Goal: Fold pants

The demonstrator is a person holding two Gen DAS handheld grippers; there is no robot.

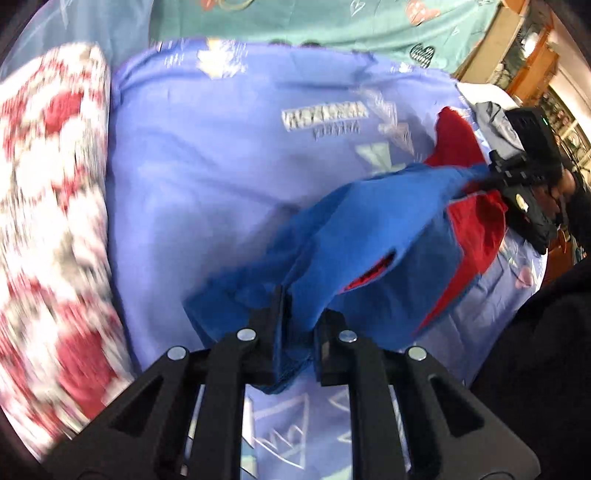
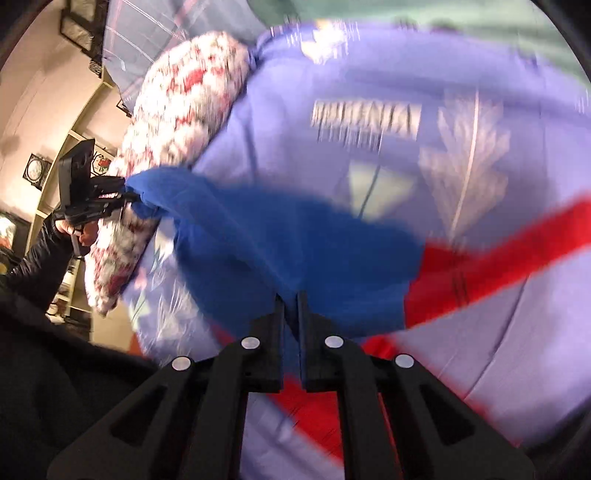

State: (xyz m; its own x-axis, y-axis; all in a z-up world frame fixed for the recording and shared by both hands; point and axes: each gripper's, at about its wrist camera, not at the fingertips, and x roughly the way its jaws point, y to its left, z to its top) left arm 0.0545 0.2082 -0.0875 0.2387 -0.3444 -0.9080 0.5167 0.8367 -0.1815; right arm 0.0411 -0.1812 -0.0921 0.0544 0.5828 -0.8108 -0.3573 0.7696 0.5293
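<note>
Smooth lilac printed bedsheet [image 1: 184,177], soft blue-red pants [image 1: 369,236] bunched, pinched by both hand-held grippers

You are in a home bedroom: before you lies a bed with a lilac printed sheet [image 1: 207,184], a red-and-white patterned pillow [image 1: 51,206] and a teal heart-print cover [image 1: 332,26]; wooden shelves [image 1: 532,62] and framed pictures [image 2: 37,170] stand around.
</note>
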